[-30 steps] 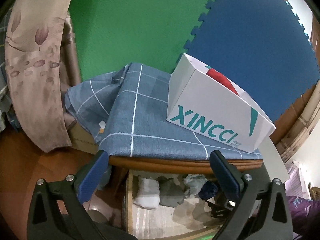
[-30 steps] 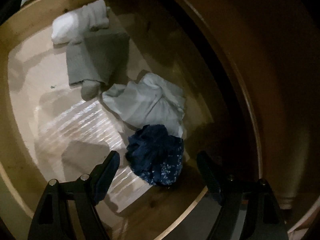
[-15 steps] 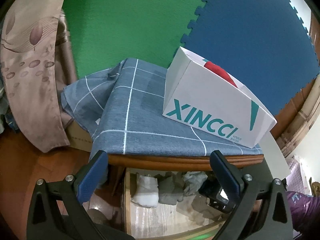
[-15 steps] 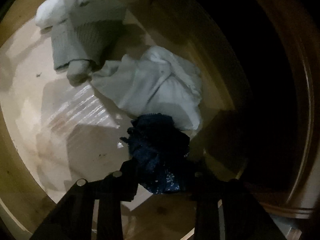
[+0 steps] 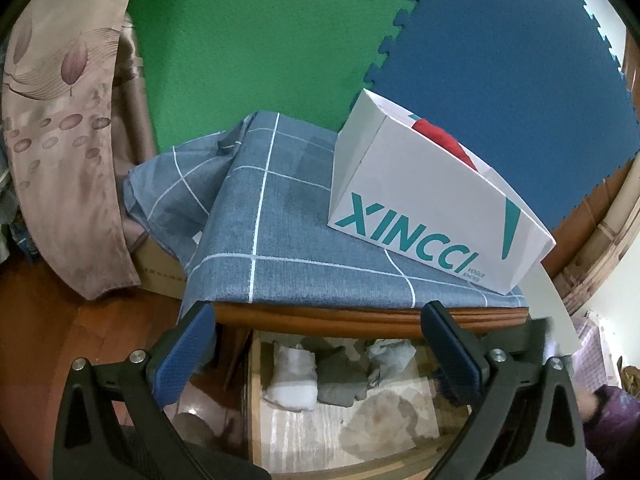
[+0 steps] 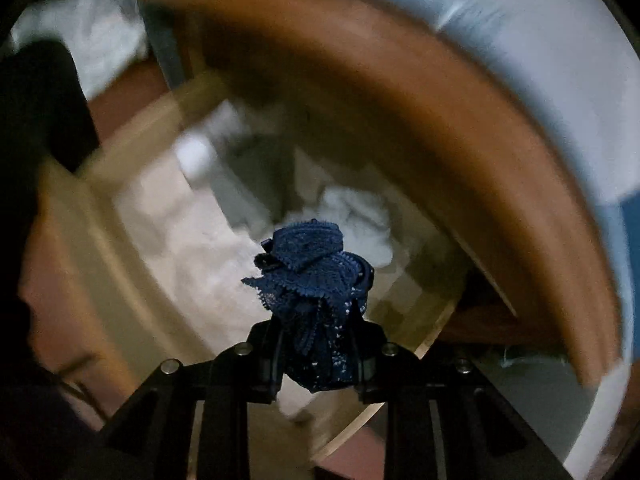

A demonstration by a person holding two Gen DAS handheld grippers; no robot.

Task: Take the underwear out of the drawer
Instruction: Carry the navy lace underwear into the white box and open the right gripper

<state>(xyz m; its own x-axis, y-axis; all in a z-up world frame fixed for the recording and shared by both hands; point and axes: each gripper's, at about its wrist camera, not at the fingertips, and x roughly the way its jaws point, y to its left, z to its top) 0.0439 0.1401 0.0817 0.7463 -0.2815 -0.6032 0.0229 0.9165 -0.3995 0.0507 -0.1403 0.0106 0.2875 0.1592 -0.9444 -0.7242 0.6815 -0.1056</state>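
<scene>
Lifting: right tool (image 6: 316, 356) has just clamped shut on the navy underwear (image 6: 312, 276), now clear above the drawer (image 5: 340, 440) floor, so extraction is nearly done. Left tool (image 5: 320, 348) hangs wide open, empty, at the drawer front. Drawer contents behind are motion-blurred.

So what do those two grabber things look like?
The left gripper has a black plastic frame with triangular cut-outs, silver screws and textured blue pads. The right gripper has the same black frame and silver screws. A purple patterned sleeve shows nearby.
</scene>
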